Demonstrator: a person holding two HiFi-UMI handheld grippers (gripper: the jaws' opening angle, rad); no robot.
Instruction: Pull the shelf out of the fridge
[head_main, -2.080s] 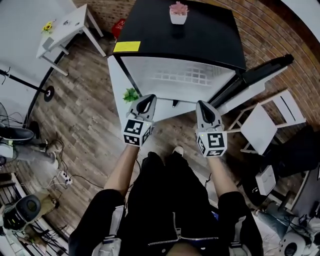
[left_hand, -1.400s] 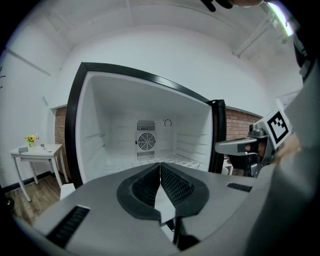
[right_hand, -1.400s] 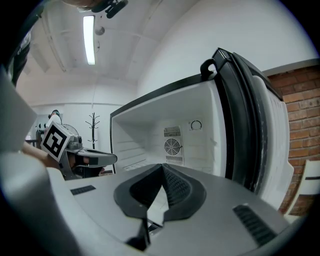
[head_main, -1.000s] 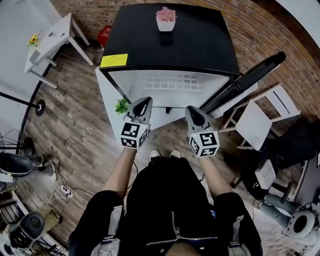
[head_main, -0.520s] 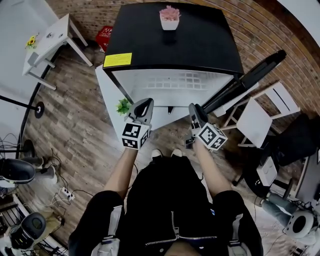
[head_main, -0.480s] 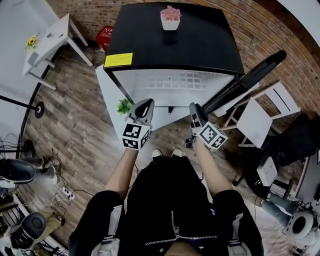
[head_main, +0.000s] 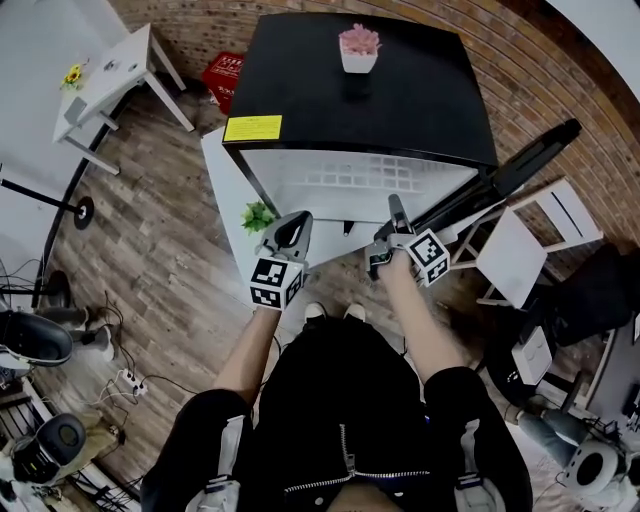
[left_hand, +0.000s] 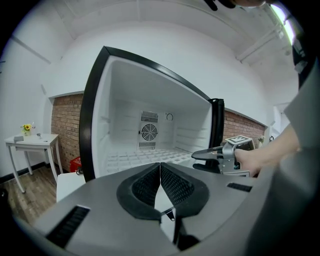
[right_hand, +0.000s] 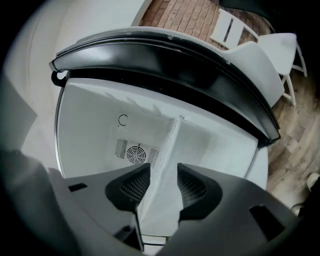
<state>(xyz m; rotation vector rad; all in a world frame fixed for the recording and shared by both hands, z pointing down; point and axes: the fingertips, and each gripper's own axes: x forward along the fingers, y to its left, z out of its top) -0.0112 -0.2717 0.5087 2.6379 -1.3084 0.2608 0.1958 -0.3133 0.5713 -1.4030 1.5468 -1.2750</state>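
Observation:
The black fridge (head_main: 380, 110) stands with its door (head_main: 510, 175) swung to the right. Its white wire shelf (head_main: 365, 180) lies inside the white cavity. My left gripper (head_main: 290, 232) is shut and empty, in front of the opening's left side. My right gripper (head_main: 385, 238) is rolled on its side just before the opening's right part, and its jaws are opening. In the right gripper view the shelf (right_hand: 170, 145) shows edge-on in line with the gap of the right gripper (right_hand: 164, 172), farther in and untouched. The left gripper view shows the shelf (left_hand: 145, 157) and the right gripper (left_hand: 194, 161).
A pink potted plant (head_main: 358, 48) sits on the fridge top. A small green plant (head_main: 260, 215) is by the fridge's left front corner. A white table (head_main: 110, 75) and red crate (head_main: 232, 75) stand at the left, a white chair (head_main: 530, 240) at the right.
My right gripper has rolled onto its side, opened its jaws and moved closer to the fridge opening. The left gripper has stayed shut in about the same place.

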